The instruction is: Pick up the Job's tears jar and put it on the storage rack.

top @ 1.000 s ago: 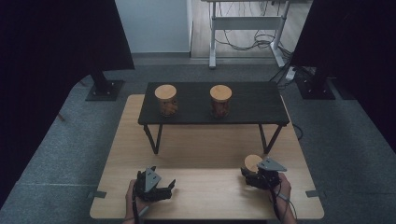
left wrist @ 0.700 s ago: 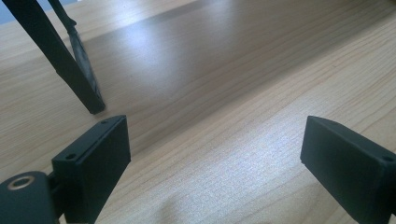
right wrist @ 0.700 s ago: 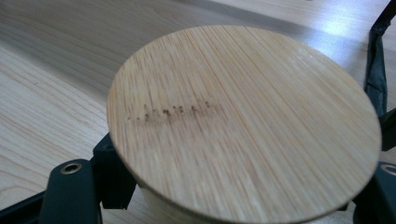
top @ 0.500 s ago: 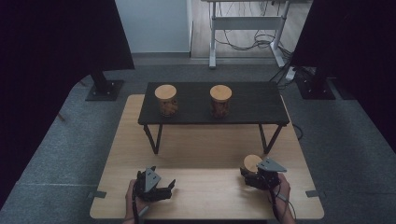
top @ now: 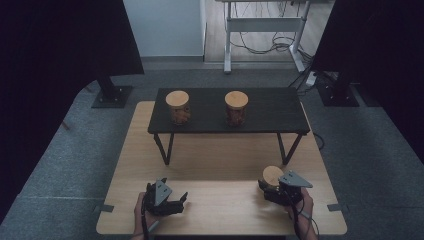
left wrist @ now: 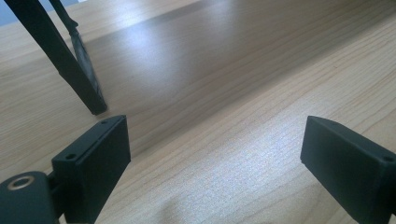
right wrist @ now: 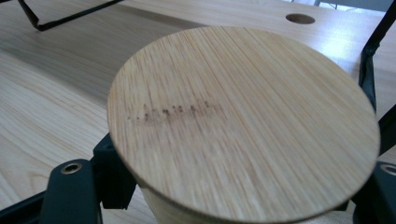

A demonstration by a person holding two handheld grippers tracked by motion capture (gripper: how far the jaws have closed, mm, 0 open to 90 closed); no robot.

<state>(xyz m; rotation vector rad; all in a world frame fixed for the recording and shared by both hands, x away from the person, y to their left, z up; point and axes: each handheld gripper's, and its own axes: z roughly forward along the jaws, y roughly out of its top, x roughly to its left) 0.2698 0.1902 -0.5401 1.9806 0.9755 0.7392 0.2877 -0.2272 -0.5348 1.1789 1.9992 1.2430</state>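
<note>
I see the room first: grey carpet floor (top: 60,165), black curtains (top: 55,40) both sides, a white wall panel (top: 165,25) at back w/ a desk frame (top: 260,25) and loose cables behind. On the floor sits a light wood board (top: 220,155), grain running across, a round hole near its far edge in the right gripper view. Over its far half stands a low black bench (top: 270,112) on slanted legs, two lidded jars (top: 178,106) on top, well apart. Third jar (top: 272,176) is on the board at front right, my right gripper (top: 275,189) clamped on it under the wood lid (right wrist: 243,121). Left gripper (top: 172,202) rests front left, jaws apart, nothing btwn them.
</note>
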